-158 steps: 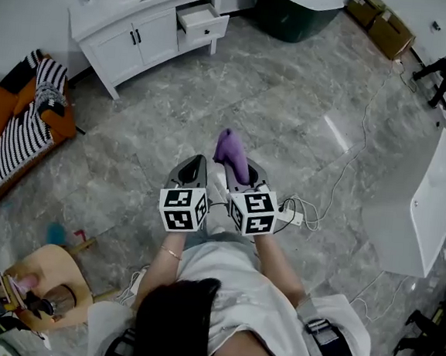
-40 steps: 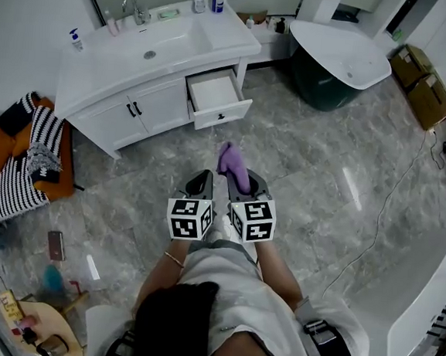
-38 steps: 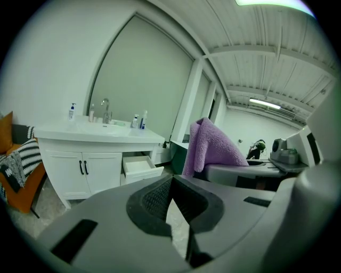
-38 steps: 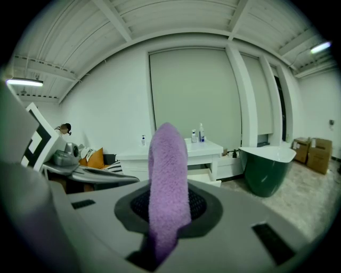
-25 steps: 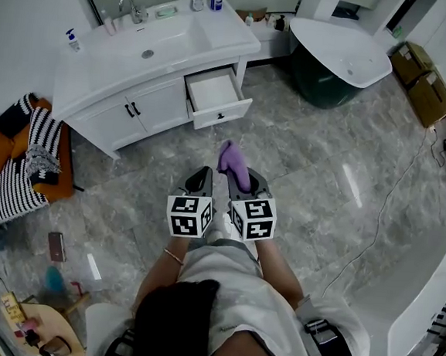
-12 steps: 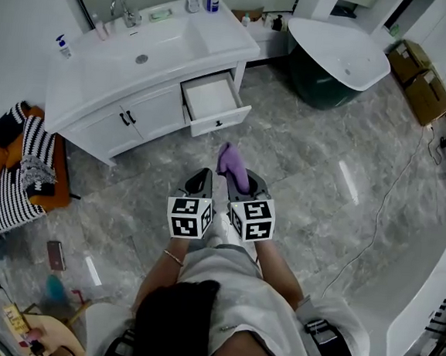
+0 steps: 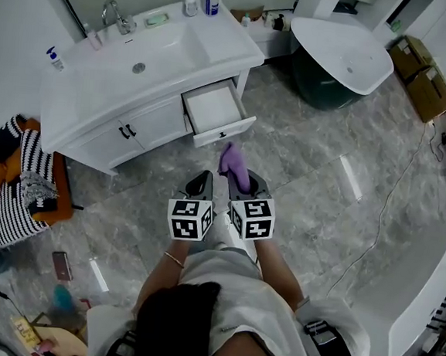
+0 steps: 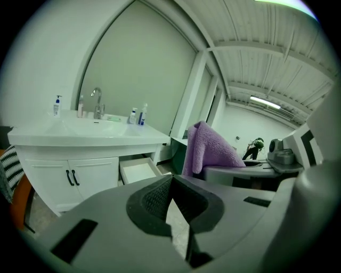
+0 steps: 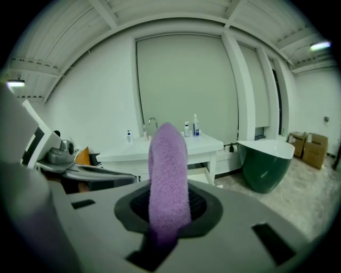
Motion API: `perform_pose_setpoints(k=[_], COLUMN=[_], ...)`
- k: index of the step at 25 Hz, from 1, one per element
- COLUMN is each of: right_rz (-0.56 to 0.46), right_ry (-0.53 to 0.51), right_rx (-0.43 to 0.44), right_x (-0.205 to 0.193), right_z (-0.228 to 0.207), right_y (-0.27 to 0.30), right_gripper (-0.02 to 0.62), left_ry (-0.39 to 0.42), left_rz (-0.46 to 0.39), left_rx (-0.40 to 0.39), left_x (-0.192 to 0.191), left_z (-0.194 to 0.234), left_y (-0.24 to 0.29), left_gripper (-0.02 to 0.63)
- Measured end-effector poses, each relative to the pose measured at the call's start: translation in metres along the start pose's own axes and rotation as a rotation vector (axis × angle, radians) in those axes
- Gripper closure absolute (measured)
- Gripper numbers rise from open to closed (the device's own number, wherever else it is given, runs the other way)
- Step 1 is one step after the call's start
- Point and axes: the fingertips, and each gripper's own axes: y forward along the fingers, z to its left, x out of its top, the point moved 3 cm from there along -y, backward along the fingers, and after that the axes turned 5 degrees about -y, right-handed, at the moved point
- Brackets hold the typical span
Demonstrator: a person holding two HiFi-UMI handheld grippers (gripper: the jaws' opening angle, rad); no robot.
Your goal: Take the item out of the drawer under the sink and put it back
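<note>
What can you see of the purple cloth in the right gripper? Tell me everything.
The purple cloth looks like soft, fuzzy terry, bunched into a narrow strip. Its lower end is pinched between the jaws of the right gripper, which are closed on it. The rest stands up and forward past them, ending in a rounded top. Only that gripper touches it. It is held in the air, short of the open drawer under the sink.
</note>
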Motion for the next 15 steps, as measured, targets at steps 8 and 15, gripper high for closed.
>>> perform_pose_setpoints(k=[8,15], right_rz=[0.02,0.031], right_ry=[-0.002,0.012], right_rx=[-0.017,-0.052], right_x=[0.021,0.038], right_z=[0.002,0.002], right_y=[0.042,0.077], right_gripper=[0.522,0.522], left_ry=[-0.016,-0.001], left_rz=[0.007,0.0], left_rx=[0.002,-0.025], left_x=[0.027,0.055], left_z=[0.038,0.066], left_y=[0.023,0.044], left_gripper=[0.603,0.603])
